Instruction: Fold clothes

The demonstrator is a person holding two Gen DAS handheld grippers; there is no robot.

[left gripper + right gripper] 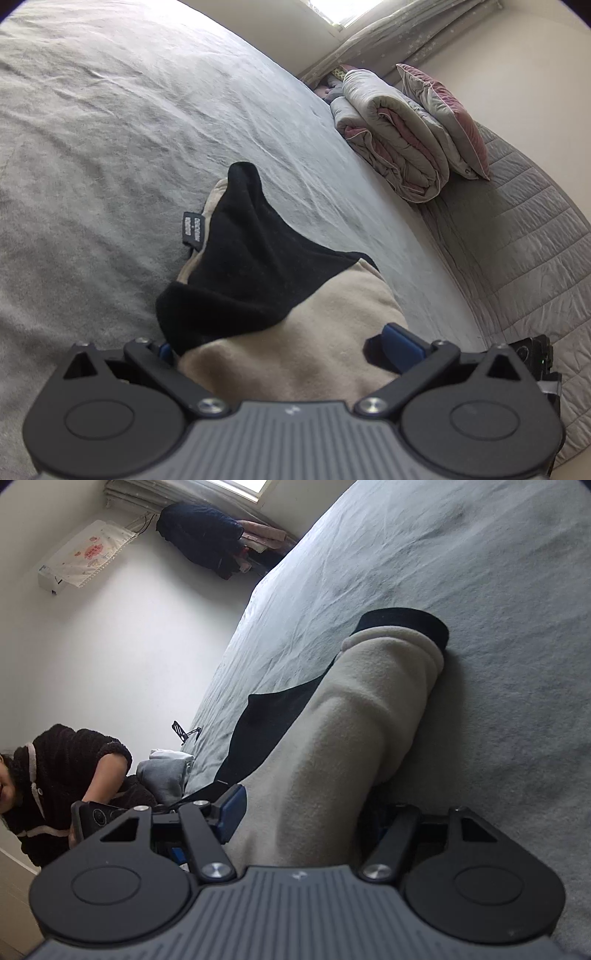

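Left wrist view: left gripper (280,350) spread wide around beige-and-black garment (258,266), lying on grey bed sheet (110,129). Right gripper (306,812) likewise parted, straddling cloth toward 12 o'clock. Risk: thick fleece slipping or bunching if pinched shallow.

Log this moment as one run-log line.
task: fold clothes | left gripper: garment between its fingers | right gripper: garment between its fingers | garment: beige and black, on bed | fold: unfinished
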